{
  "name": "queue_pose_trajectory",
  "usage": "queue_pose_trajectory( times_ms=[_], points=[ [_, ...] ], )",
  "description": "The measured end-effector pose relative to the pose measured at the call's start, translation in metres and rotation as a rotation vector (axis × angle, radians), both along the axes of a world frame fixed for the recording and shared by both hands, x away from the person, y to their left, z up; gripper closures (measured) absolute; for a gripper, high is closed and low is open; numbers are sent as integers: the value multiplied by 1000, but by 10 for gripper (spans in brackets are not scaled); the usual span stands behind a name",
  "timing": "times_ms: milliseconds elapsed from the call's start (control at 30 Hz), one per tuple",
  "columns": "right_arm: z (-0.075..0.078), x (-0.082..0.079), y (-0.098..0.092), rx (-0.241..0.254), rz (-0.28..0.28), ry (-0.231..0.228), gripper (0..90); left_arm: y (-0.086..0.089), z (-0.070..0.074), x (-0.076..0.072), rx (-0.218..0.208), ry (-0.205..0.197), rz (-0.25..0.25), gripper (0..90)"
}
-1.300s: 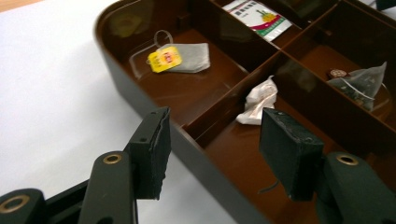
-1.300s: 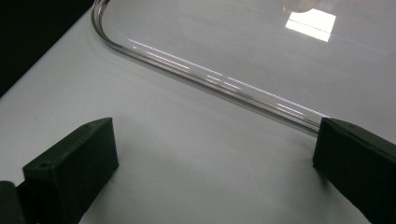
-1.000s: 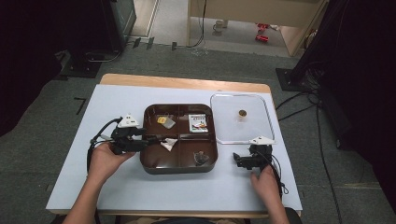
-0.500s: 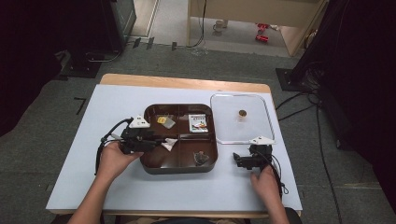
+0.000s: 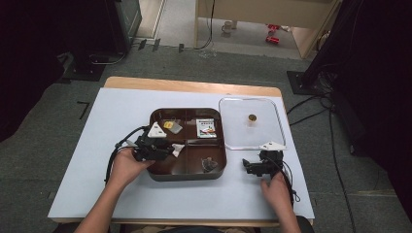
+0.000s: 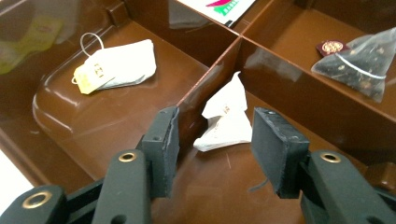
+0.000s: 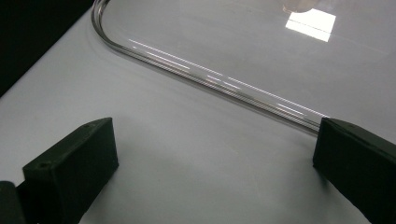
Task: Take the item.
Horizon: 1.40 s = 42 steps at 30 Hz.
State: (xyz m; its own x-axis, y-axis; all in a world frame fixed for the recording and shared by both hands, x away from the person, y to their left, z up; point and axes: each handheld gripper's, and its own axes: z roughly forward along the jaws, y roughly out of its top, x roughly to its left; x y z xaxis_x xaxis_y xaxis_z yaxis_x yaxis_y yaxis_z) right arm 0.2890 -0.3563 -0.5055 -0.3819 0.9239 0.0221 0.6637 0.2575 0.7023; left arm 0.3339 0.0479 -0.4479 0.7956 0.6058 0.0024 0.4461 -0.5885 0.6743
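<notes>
Grey carpet floor (image 5: pixel 58 116), wooden furniture (image 5: pixel 257 14), trailing cables (image 5: pixel 311 104)

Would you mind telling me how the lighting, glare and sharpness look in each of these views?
High view: the white table cover is evenly lit, the surrounding floor dark, the whole picture soft. Left gripper view: the glossy brown tray shows pale sheen, the crumpled white packet is sharp, and the near jaws are slightly soft. Right gripper view: a bright lamp reflection glares on the clear lid.

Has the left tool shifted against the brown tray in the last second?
Yes. The left tool moved rightward over the tray's left rim, jaws closing around a white tea bag.
</notes>
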Motion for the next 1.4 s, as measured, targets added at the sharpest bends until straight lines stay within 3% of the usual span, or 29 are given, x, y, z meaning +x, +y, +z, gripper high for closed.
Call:
queue_pose_trajectory(
  times_ms=[233, 400, 533, 667, 767, 967, 1200, 1400],
  points=[
    [0, 0, 0, 0, 0, 0, 0, -7, -4, -2, 7, -25, 7, 591],
    [0, 0, 0, 0, 0, 0, 0, -8, -7, -2, 0, -20, 2, 641],
    [0, 0, 0, 0, 0, 0, 0, -13, -12, -2, 29, -30, -15, 641],
    [0, 0, 0, 0, 0, 0, 0, -17, -17, 1, 51, -4, -6, 650],
    [0, 0, 0, 0, 0, 0, 0, -15, -17, 4, 33, 35, 2, 658],
    [0, 0, 0, 0, 0, 0, 0, -13, -21, 7, 43, 97, 0, 634],
    [0, 0, 0, 0, 0, 0, 0, -14, -21, 4, 62, 84, -24, 694],
    [0, 0, 0, 0, 0, 0, 0, -15, -21, 2, 58, 94, -4, 788]
  ],
)
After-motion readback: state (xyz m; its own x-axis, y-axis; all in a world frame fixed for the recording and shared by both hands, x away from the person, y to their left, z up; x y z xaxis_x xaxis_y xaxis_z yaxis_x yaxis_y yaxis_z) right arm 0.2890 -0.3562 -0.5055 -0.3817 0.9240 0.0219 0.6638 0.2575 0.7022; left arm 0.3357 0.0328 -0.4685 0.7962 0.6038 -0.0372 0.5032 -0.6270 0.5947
